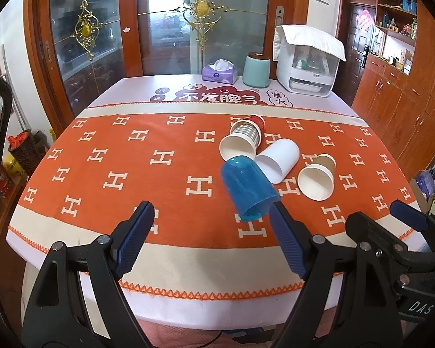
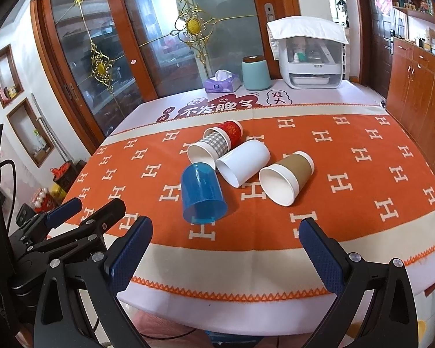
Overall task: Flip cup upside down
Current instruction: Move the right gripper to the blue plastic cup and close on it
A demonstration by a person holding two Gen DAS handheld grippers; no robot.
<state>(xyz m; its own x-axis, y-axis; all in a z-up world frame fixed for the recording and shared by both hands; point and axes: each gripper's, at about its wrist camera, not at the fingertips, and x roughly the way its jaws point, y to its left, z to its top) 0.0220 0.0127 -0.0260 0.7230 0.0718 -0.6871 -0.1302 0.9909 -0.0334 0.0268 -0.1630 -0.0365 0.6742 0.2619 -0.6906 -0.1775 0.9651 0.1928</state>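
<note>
Several cups lie on their sides on the orange cloth: a blue plastic cup (image 1: 248, 191) (image 2: 201, 192), a white cup (image 1: 278, 159) (image 2: 243, 162), a brown-sleeved paper cup (image 1: 317, 178) (image 2: 285, 178), a grey checked cup (image 1: 242, 142) (image 2: 210, 148) and a red cup (image 1: 258, 120) (image 2: 230, 129) behind it. My left gripper (image 1: 211, 226) is open and empty, low over the table's near edge; the blue cup's mouth lies just beyond its right finger. My right gripper (image 2: 226, 240) is open and empty, in front of the cups.
At the table's far end stand a purple tissue box (image 1: 220, 72) (image 2: 222, 82), a teal canister (image 1: 256, 69) (image 2: 255, 72) and a white covered appliance (image 1: 307, 63) (image 2: 313, 55). Glass cabinet doors stand behind. Wooden cupboards (image 1: 406, 101) run along the right.
</note>
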